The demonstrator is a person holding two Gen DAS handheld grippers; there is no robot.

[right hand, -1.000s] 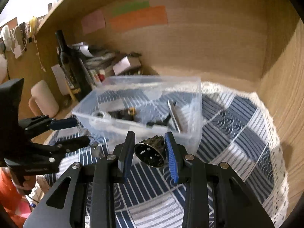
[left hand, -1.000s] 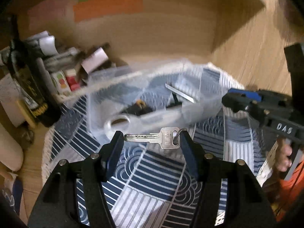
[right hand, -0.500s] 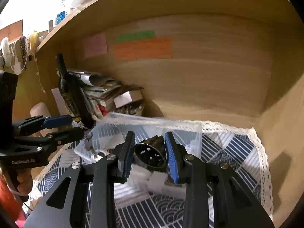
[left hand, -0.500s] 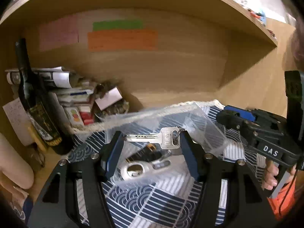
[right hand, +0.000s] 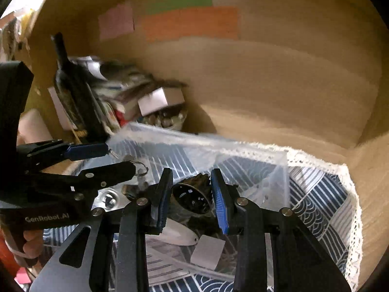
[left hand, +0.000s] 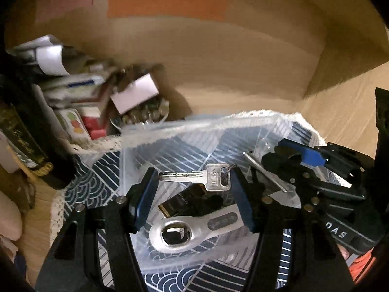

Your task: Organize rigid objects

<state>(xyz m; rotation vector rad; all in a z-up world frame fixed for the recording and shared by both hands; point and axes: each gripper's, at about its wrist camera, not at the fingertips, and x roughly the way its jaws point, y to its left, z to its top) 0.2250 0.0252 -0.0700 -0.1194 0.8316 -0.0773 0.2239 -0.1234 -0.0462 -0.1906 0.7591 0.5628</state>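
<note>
My left gripper is shut on a silver key held crosswise between its blue pads, over the clear plastic box. My right gripper is shut on a dark perforated metal cup-shaped part, also over the box. Inside the box lie a silver bottle-opener-like tool, a brass-and-black piece and a metal rod. Each gripper shows in the other's view: the right one, the left one.
The box sits on a blue-and-white patterned cloth with lace edging, inside a wooden shelf bay. A dark wine bottle, stacked papers and small boxes crowd the back left. Coloured notes stick on the back wall.
Both grippers have moved forward and tilted down over the box, still holding the key and the metal part. The box contents now lie directly beneath the fingers.
</note>
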